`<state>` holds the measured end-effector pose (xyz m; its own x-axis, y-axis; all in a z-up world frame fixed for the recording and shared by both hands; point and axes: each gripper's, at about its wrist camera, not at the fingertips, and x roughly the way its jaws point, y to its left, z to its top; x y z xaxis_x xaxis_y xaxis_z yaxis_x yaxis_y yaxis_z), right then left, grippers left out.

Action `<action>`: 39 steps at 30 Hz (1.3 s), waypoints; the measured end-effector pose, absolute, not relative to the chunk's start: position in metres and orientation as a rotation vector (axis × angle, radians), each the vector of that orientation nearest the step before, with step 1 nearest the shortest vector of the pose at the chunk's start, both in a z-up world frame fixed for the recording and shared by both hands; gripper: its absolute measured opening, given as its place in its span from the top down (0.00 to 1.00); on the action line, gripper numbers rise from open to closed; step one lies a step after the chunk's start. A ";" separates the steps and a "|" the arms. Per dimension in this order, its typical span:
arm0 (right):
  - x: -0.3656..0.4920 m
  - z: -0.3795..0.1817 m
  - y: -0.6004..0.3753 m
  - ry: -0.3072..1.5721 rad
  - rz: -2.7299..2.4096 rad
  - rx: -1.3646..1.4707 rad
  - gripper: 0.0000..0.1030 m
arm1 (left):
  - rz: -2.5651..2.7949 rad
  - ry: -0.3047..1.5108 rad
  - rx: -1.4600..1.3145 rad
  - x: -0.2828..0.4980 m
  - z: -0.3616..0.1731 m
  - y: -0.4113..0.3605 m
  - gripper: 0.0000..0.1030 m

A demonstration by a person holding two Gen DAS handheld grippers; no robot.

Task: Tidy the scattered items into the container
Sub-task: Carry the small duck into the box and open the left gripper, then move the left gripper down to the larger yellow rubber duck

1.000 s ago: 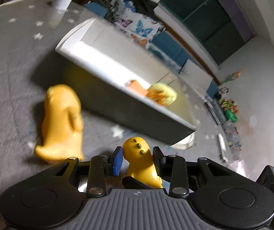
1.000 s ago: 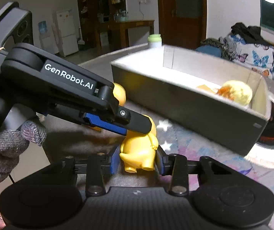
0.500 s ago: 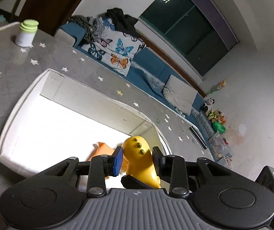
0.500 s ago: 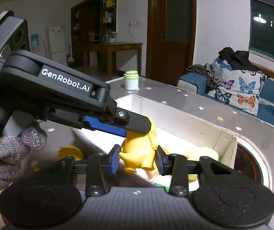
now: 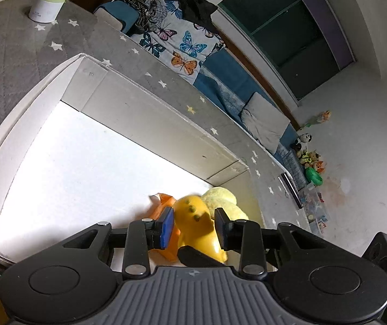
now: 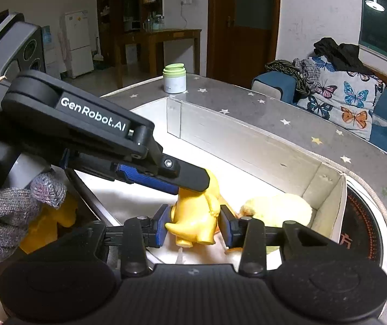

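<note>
Inside the white rectangular cardboard box (image 5: 90, 103), the floor toward the end nearest the green-lidded white jar (image 5: 47, 2) lies bare. The opposite end is crowded by a pale yellow plush toy (image 6: 280, 208), an orange piece (image 5: 163, 203) and both tongs.

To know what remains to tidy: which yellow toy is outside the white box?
The yellow figure by the gloved hand, outside the box wall. The smooth toy between the fingers and the fluffy toy are within the box.
</note>
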<state>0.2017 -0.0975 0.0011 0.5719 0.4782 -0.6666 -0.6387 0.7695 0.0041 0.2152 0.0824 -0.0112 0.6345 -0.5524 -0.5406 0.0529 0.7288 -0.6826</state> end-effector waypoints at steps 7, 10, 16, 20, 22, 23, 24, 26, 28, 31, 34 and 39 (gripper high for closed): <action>0.196 0.005 -0.101 0.687 0.652 -0.240 0.62 | -0.384 0.802 -0.669 0.211 -0.006 0.084 0.66; 0.192 0.010 -0.103 0.669 0.644 -0.235 0.60 | -0.386 0.794 -0.664 0.209 -0.004 0.085 0.66; 0.179 0.024 -0.111 0.604 0.636 -0.207 0.51 | -0.374 0.744 -0.633 0.180 0.008 0.095 0.66; 0.160 0.032 -0.113 0.554 0.639 -0.198 0.42 | -0.365 0.710 -0.612 0.161 0.017 0.101 0.66; 0.150 0.034 -0.111 0.535 0.647 -0.194 0.34 | -0.361 0.692 -0.601 0.151 0.022 0.104 0.66; 0.143 0.033 -0.111 0.523 0.653 -0.194 0.32 | -0.358 0.684 -0.596 0.146 0.024 0.106 0.66; 0.139 0.033 -0.110 0.517 0.658 -0.194 0.32 | -0.356 0.675 -0.591 0.141 0.026 0.108 0.66; 0.127 0.030 -0.105 0.506 0.674 -0.194 0.31 | -0.352 0.658 -0.580 0.132 0.030 0.111 0.66; 0.117 0.025 -0.100 0.505 0.695 -0.195 0.23 | -0.327 0.651 -0.571 0.120 0.030 0.118 0.66; 0.107 0.016 -0.091 0.516 0.725 -0.196 0.23 | -0.278 0.648 -0.564 0.102 0.026 0.129 0.66; 0.101 0.004 -0.079 0.546 0.760 -0.190 0.23 | -0.236 0.651 -0.562 0.086 0.021 0.141 0.66; 0.097 -0.007 -0.057 0.586 0.819 -0.192 0.23 | -0.203 0.674 -0.582 0.073 0.009 0.152 0.65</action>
